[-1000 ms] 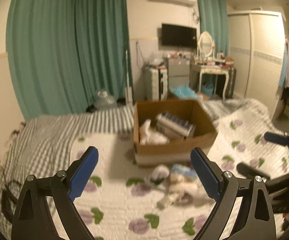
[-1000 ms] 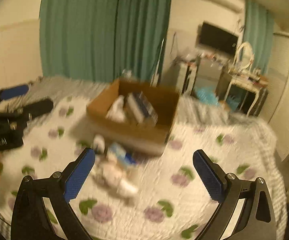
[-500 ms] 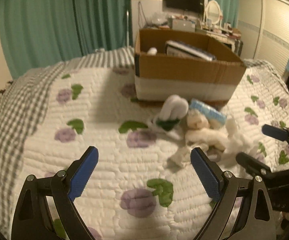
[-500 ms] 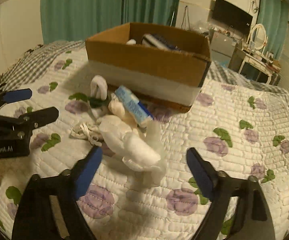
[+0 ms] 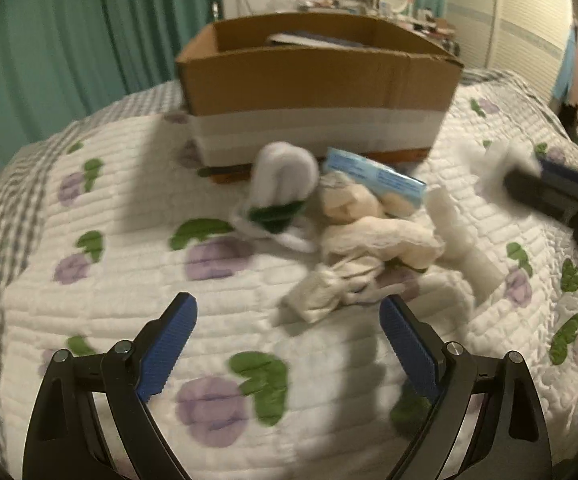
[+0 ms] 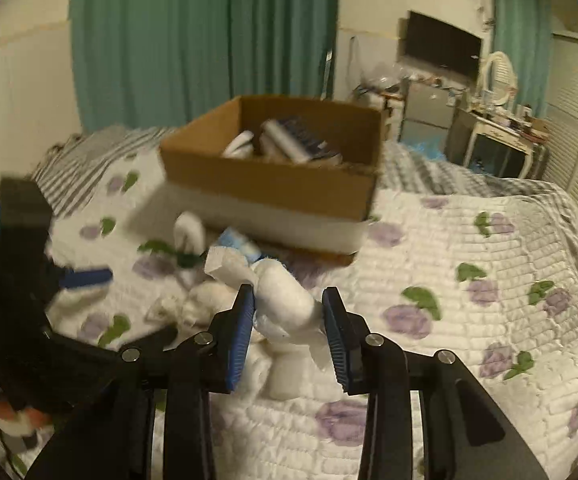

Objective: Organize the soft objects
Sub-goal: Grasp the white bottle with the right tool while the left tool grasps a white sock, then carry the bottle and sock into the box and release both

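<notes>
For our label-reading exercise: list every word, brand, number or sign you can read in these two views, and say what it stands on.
No text can be read with certainty.
Blue packet in front of the cardboard box: dark print, too blurred to read.
Left claw body, seen in the right wrist view: small pale mark, too blurred to read.
White soft bundle in the right claw: no print visible.

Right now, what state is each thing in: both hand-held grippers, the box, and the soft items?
Left hand-held gripper: open, holding nothing.
Right hand-held gripper: shut on white soft bundle.
Cardboard box: open-topped, partly filled.
Soft pile: loose on quilt, in front of box.
Blue tissue pack: lying in pile.
</notes>
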A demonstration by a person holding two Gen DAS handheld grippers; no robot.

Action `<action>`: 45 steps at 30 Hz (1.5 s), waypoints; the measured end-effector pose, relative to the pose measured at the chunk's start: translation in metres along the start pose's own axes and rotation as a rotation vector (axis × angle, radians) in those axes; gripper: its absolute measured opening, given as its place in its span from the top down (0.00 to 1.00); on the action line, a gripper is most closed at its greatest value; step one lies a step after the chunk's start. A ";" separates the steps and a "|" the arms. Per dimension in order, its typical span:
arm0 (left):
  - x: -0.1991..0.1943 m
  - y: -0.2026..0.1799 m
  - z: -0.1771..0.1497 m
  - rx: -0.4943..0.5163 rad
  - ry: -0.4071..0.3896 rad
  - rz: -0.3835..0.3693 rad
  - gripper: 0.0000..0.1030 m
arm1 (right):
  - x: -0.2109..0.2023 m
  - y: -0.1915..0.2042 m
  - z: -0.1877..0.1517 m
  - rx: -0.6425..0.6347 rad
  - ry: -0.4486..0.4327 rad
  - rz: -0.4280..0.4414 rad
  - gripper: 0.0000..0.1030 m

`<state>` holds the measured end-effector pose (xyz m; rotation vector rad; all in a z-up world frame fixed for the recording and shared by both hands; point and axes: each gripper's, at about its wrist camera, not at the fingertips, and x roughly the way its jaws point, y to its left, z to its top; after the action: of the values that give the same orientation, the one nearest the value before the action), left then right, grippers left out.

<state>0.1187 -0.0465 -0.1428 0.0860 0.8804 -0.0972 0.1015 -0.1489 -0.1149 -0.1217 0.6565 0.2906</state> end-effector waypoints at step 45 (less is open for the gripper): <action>-0.123 0.004 0.088 0.007 -0.250 -0.042 0.60 | -0.085 -0.013 0.114 0.044 -0.209 0.040 0.66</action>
<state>0.1086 -0.0467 0.0080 0.0603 0.6318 -0.1469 0.1076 -0.1573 0.0277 -0.0356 0.4581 0.3222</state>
